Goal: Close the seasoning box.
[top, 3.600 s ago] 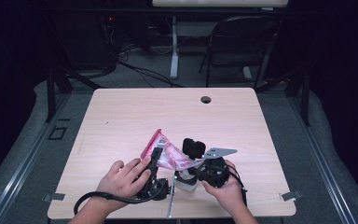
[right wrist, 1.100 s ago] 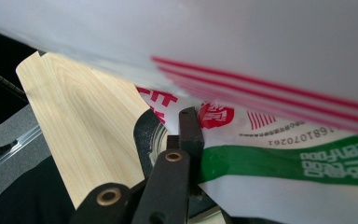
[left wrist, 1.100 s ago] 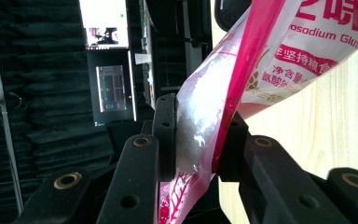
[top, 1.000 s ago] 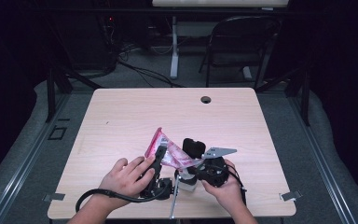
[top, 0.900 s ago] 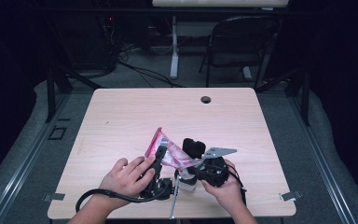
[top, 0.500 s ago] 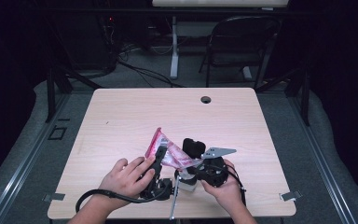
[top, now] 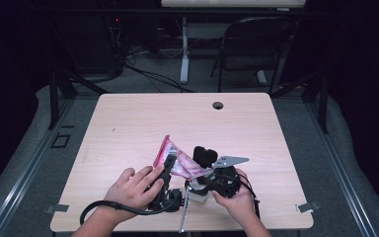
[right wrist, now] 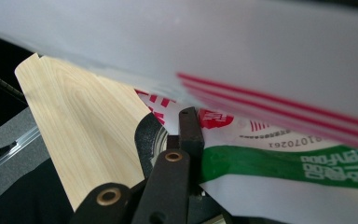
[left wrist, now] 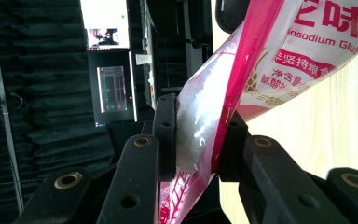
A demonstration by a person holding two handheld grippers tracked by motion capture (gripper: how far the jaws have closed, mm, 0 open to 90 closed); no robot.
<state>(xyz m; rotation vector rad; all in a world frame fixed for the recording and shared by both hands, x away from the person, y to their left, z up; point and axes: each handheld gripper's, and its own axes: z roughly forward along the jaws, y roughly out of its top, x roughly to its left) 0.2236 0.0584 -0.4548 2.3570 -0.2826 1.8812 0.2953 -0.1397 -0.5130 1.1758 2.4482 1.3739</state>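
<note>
A pink and red snack bag (top: 177,160) with a clear window is held up just above the near part of the wooden table (top: 128,123). My left gripper (top: 167,164) is clamped on its left end; in the left gripper view both pads (left wrist: 165,135) press the clear and pink film of the bag (left wrist: 279,51). My right gripper (top: 195,174) is on the bag's other end. In the right gripper view one black jaw lies against the white bag (right wrist: 284,163) with its green band, and the bag hides the other jaw. A hand holds each gripper.
A round cable hole (top: 218,105) sits near the table's far edge. A folding chair (top: 256,44) and desk legs stand on the floor behind. A black cable (top: 103,207) loops from the left gripper by the front edge. The far table half is bare wood.
</note>
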